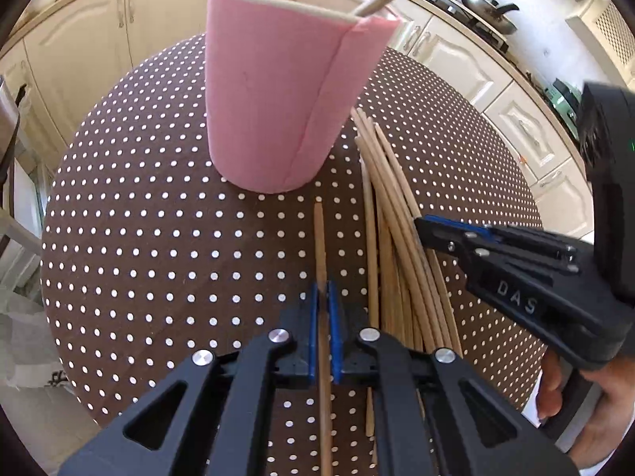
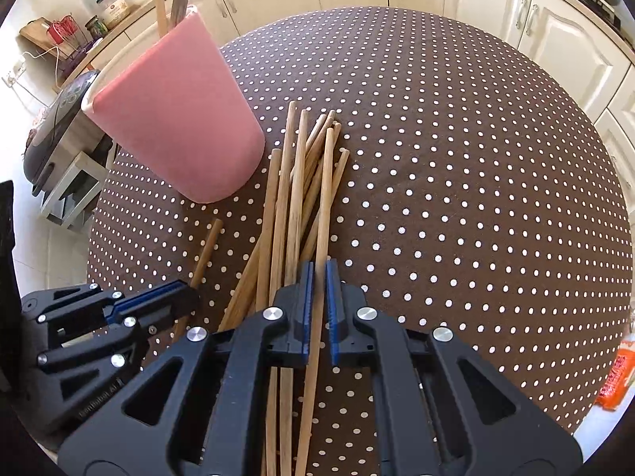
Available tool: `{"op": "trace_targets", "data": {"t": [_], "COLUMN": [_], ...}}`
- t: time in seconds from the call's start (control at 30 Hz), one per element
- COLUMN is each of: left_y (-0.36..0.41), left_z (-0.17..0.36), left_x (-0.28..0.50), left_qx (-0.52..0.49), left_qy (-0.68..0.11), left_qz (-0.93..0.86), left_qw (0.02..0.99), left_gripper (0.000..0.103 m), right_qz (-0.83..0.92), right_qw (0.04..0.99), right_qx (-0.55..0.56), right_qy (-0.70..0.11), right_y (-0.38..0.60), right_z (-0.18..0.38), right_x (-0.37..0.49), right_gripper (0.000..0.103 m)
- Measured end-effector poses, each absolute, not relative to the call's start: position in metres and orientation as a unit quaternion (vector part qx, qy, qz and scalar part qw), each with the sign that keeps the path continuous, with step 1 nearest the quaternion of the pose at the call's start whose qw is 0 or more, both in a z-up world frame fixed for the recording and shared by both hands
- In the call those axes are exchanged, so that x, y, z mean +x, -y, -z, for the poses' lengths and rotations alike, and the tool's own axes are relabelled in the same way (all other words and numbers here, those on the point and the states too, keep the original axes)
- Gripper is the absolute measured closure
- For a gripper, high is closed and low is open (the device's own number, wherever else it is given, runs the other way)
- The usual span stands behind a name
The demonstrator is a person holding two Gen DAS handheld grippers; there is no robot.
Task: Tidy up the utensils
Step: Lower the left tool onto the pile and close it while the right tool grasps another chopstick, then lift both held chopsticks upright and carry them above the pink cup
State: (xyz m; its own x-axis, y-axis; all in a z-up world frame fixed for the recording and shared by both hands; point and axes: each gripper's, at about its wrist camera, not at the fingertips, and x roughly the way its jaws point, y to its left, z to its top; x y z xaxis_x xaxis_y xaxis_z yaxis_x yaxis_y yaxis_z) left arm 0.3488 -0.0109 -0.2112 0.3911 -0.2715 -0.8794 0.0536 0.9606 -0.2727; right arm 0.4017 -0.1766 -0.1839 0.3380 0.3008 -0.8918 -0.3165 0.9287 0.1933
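Brown cloth with white dots covers the round table (image 1: 158, 238) on which everything rests. Near its far side we see a pink holder (image 1: 278, 91), upright, with two sticks already standing in it. Just beside the holder, on its right in the left wrist view, lies a loose heap of wooden chopsticks (image 1: 397, 238), crossing and overlapping one another.

Our left claw (image 1: 324, 317) has its blue pads closed on a single chopstick (image 1: 319, 238), which lies apart from the heap and points toward the holder's base. Our right claw (image 2: 317, 309) is likewise closed on one chopstick (image 2: 325, 198), the top one at the right edge of the heap; the neighbouring sticks lie touching it on its left and crowd the claw's left finger.

In the left wrist view the right claw reaches in from the right, its tip over the heap, with a hand (image 1: 587, 408) gripping its handle. In the right wrist view the left claw (image 2: 182, 293) sits at the lower left, just beside the heap.

Cream cupboards (image 2: 496, 12) ring the table. Pans (image 1: 488, 8) stand on a stove behind it, jars (image 2: 107, 0) on a counter, and an orange packet (image 2: 615, 380) beyond the table's edge.
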Motion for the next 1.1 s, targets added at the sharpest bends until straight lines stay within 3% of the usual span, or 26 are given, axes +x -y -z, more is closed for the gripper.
{"op": "trace_targets", "data": {"t": [0.4,0.47,0.6,1.1], "left_y": [0.037,0.041,0.04,0.019], "left_z": [0.205,0.205,0.206,0.16], "left_x": [0.349,0.348,0.347,0.333], "left_qx": [-0.058,-0.047,-0.059,-0.083], "left_qy": [-0.544,-0.538,-0.532,-0.44], "left_qz": [0.104,0.098,0.101,0.125], "left_qw": [0.83,0.836,0.839,0.886], "left_gripper": [0.091,0.097,0.098,0.098], "right_qz": [-0.192,-0.193,-0.198,-0.163], "right_qw": [0.824,0.827,0.833,0.841], "right_qx": [0.016,0.021,0.03,-0.015], "right_qy": [-0.533,-0.528,-0.516,-0.515], "right_y": [0.193,0.197,0.204,0.203], "right_z": [0.182,0.178,0.169,0.154], "right_x": [0.392,0.388,0.378,0.376], "right_gripper": [0.096,0.096,0.096,0.095]}}
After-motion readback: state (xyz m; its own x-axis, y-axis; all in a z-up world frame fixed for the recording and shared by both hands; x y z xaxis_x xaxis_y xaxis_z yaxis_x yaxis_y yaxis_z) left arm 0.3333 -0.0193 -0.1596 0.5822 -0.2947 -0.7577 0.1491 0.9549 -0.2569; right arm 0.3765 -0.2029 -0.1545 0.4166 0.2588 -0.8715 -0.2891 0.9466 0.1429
